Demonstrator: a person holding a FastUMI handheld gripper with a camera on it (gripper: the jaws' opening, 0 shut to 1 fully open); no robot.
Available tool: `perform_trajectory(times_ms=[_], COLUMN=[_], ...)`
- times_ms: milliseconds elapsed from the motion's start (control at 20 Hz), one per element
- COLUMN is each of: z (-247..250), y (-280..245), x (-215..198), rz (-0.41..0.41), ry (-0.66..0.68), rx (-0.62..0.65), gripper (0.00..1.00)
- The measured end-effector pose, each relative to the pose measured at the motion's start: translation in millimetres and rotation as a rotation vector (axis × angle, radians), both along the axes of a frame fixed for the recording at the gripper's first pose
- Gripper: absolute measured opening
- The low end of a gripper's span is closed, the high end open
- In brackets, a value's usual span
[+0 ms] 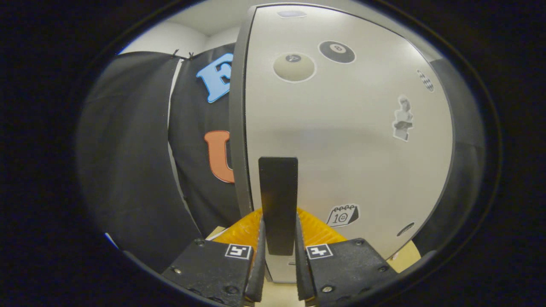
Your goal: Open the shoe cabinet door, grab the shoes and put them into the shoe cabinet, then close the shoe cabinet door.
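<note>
Shoe cabinet door [341, 140] right ahead of the gripper [279, 260], its dark upright handle [278, 200] between the fingers – both pressing on it, stickers dotted across the pale panel.

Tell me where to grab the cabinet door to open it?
Grab the black handle, the upright bar sticking out from the white door. It is narrow and tall, so come straight at it from the front with one finger on each flat side. The tongs already sit that way, fingers on either side of its lower end, though I can't tell if they press on it.
</note>
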State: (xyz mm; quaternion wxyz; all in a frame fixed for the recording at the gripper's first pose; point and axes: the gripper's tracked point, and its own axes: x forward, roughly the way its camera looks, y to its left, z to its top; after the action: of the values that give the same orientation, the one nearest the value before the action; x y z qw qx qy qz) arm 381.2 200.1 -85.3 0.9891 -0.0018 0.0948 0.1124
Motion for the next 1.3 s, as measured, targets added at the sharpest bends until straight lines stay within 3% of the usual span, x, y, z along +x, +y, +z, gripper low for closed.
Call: perform_trajectory(times_ms=[100, 500, 1100, 1300], z=[0, -2, -2, -4], y=[-1, -12, -98, -131], x=[-2, -44, -179, -206], rz=[0.006, 0.007, -0.003, -0.006], ry=[0.013, 0.032, 0.050, 0.029], rx=[0.012, 0.019, 0.062, 0.085], gripper=[0.28, 0.27, 0.27, 0.27])
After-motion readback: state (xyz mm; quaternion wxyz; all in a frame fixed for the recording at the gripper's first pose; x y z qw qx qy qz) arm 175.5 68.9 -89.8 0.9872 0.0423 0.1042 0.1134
